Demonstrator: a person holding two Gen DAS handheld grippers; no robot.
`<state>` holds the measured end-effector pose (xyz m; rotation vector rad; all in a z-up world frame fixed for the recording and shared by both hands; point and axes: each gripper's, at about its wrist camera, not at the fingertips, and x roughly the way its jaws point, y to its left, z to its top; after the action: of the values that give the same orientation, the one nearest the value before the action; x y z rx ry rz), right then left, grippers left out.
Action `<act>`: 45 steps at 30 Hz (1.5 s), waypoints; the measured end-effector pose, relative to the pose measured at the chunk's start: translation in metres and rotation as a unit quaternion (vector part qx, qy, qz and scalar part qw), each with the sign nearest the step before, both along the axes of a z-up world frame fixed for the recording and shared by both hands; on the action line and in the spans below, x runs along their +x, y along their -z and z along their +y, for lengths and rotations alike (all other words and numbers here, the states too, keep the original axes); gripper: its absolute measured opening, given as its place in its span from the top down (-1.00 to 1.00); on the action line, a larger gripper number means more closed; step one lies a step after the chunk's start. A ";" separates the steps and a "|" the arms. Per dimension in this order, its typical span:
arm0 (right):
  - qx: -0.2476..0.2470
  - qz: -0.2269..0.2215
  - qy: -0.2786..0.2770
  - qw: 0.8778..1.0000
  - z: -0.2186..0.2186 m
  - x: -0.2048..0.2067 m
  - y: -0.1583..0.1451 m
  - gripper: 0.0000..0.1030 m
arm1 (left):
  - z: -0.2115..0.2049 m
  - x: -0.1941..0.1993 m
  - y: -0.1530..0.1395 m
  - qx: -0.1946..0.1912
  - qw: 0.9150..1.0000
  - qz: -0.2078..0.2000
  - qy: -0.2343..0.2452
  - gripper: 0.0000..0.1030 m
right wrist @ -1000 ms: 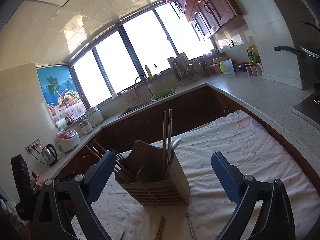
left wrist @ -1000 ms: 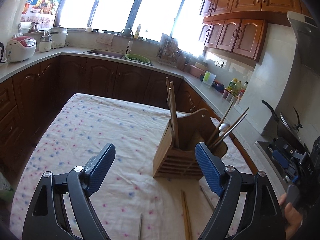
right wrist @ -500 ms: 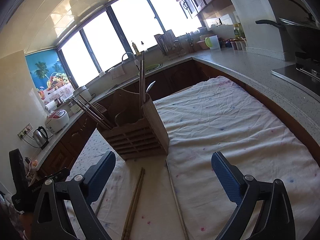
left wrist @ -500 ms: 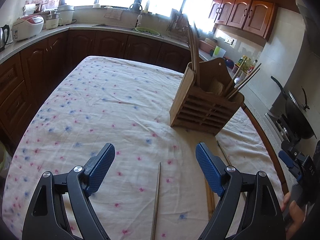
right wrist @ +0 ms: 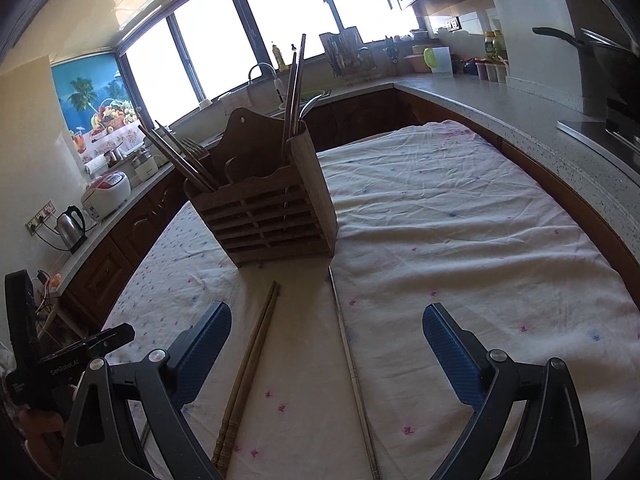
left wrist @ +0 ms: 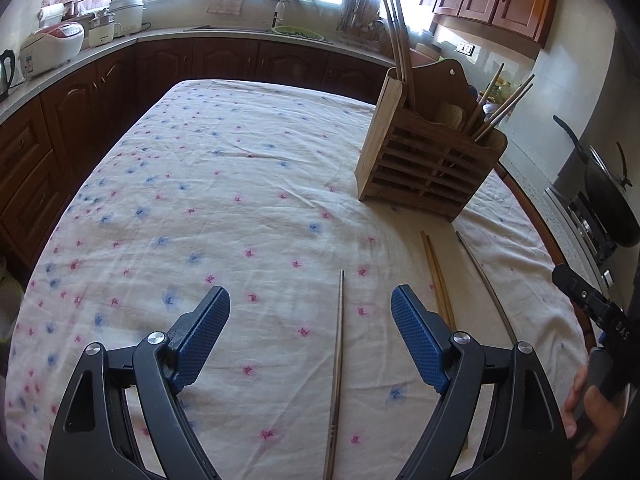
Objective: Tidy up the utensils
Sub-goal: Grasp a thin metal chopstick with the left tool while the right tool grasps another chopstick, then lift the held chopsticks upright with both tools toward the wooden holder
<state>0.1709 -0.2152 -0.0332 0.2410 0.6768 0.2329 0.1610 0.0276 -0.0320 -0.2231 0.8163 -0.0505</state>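
A slatted wooden utensil holder [left wrist: 430, 160] [right wrist: 266, 216] stands on the cloth-covered table, with chopsticks and a spoon standing in it. On the cloth before it lie a metal chopstick [left wrist: 337, 360], a pair of wooden chopsticks [left wrist: 437, 280] [right wrist: 248, 364] and another metal chopstick [left wrist: 486, 284] [right wrist: 352, 364]. My left gripper [left wrist: 310, 308] is open and empty, above the first metal chopstick. My right gripper [right wrist: 326, 328] is open and empty, with the wooden pair and the other metal chopstick between its fingers.
The table wears a white cloth with pink and blue flowers [left wrist: 208, 200]. Dark wood counters run around it, with a rice cooker [left wrist: 52, 48], a kettle [right wrist: 72, 228], a sink [right wrist: 264, 80] and a wok on the stove [left wrist: 604, 196].
Both grippers have tilted down and pulled back from the holder, which now sits farther off. The loose chopsticks on the cloth have come into full view. Both stay open.
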 end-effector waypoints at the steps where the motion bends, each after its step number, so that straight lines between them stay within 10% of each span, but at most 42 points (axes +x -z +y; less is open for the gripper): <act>1: -0.005 0.006 -0.005 1.000 0.002 0.002 0.002 -0.89 | 0.000 0.001 0.001 0.003 1.000 0.003 0.001 -0.65; 11: -0.039 0.037 -0.032 0.998 0.015 0.019 0.015 -0.84 | -0.011 0.016 0.022 0.032 0.998 0.050 0.028 -0.51; 21: -0.076 0.077 -0.057 0.992 0.028 0.059 0.035 -0.22 | -0.022 0.032 0.037 0.028 0.994 0.085 0.056 0.11; 35: -0.159 0.113 -0.075 0.978 0.054 0.118 0.058 0.26 | -0.049 0.050 0.042 0.107 0.987 0.078 0.092 0.48; 39: -0.163 0.109 -0.078 0.977 0.056 0.117 0.057 0.85 | -0.049 0.051 0.042 0.106 0.987 0.074 0.096 0.85; 45: -0.136 0.113 -0.076 0.981 0.050 0.105 0.055 0.92 | -0.037 0.049 0.039 0.062 0.991 0.077 0.092 0.93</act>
<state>0.2762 -0.1657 -0.0884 -0.0495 0.9449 0.2587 0.2095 -0.0093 -0.0712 -0.0334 0.9894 -0.1564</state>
